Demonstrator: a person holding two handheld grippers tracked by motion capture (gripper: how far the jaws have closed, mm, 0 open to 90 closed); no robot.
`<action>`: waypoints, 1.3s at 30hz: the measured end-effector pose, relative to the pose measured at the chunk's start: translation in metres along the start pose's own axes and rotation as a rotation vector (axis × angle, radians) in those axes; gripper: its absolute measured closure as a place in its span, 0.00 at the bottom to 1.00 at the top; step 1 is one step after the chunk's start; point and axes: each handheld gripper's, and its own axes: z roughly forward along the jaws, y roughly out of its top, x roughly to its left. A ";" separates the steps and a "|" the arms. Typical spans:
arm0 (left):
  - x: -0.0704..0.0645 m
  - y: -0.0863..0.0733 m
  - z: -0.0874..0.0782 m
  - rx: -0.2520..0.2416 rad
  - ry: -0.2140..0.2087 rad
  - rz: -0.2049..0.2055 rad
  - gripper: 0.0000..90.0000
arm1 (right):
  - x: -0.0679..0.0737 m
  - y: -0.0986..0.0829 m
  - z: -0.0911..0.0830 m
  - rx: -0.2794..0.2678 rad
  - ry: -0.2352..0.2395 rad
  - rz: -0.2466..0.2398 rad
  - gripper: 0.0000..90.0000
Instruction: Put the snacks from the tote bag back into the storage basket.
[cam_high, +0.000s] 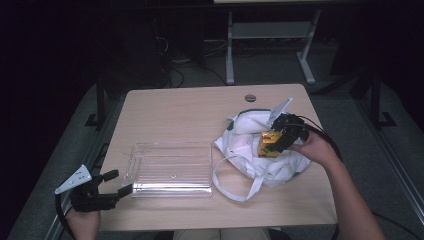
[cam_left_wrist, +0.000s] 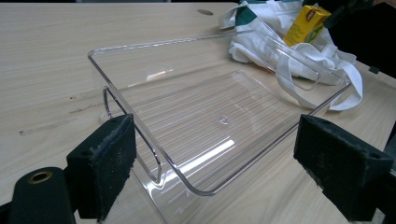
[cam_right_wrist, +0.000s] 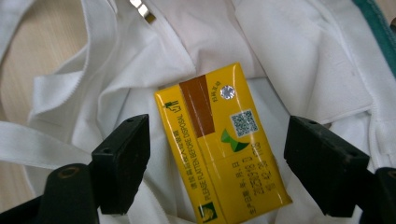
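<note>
Cloth folds of the white bag (cam_right_wrist: 299, 51) crowd our right gripper (cam_right_wrist: 219, 168), fingers spread astride the yellow carton (cam_right_wrist: 219, 149) lying on it; closing might snag fabric. Left gripper (cam_left_wrist: 215, 163) gapes by the clear tray (cam_left_wrist: 205, 126).

clear tray (cam_high: 172, 170) blocks table centre; white bag (cam_high: 250, 145) crowds right; far tabletop (cam_high: 175, 110) free.

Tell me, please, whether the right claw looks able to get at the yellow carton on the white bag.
Probably yes: the right claw is open, straddling the yellow carton, which lies exposed atop the white bag, nothing covering it.
</note>
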 end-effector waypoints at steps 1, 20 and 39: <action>0.000 0.000 0.000 -0.003 0.000 -0.004 0.14 | 0.000 0.001 0.002 0.008 -0.003 -0.010 0.27; 0.000 0.000 0.000 -0.009 0.000 -0.013 0.14 | -0.002 0.000 0.012 0.048 0.009 -0.068 0.43; 0.001 -0.001 -0.001 -0.011 0.001 -0.025 0.14 | -0.004 0.000 0.012 0.045 0.038 -0.062 0.54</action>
